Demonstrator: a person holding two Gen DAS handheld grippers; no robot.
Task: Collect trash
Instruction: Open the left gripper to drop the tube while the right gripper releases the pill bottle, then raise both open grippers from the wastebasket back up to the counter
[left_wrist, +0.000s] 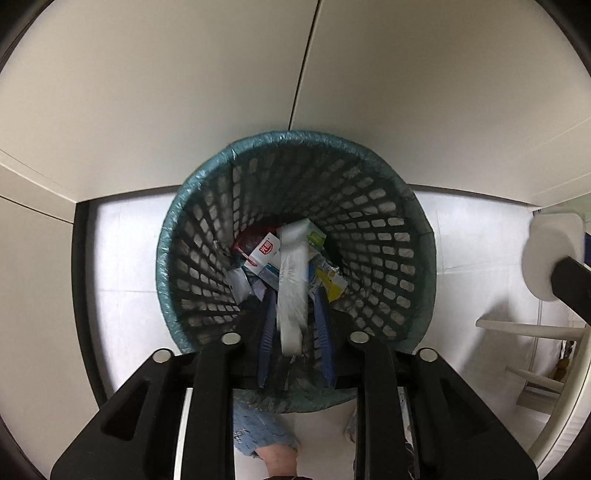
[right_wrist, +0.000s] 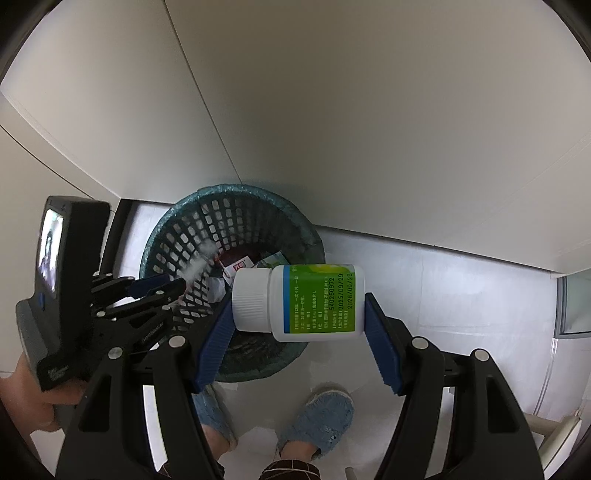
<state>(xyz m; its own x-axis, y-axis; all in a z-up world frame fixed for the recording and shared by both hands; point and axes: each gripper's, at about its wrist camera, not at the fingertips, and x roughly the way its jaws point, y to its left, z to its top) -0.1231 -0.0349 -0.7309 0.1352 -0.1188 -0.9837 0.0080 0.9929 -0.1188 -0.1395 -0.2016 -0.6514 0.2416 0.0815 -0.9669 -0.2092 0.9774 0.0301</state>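
A teal mesh waste basket (left_wrist: 173, 229) stands on the floor, lined with a bag and holding several cartons and wrappers, among them a red and white carton (left_wrist: 264, 254). My left gripper (left_wrist: 294, 291) points straight down into it. A blurred white piece of trash (left_wrist: 291, 317) hangs between its blue pads with a narrow gap on each side. From the right wrist the same white piece (right_wrist: 197, 264) shows as a smear just off the left gripper (right_wrist: 162, 286). My right gripper (right_wrist: 297, 306) is shut on a white pill bottle (right_wrist: 314, 302) with a green label, held sideways beside the basket (right_wrist: 236, 190).
White panels rise behind the basket, with a dark baseboard (left_wrist: 79, 295) at the left. The person's feet in blue slippers (right_wrist: 317, 417) stand on the pale floor just in front. White furniture rungs (left_wrist: 535, 332) are at the right.
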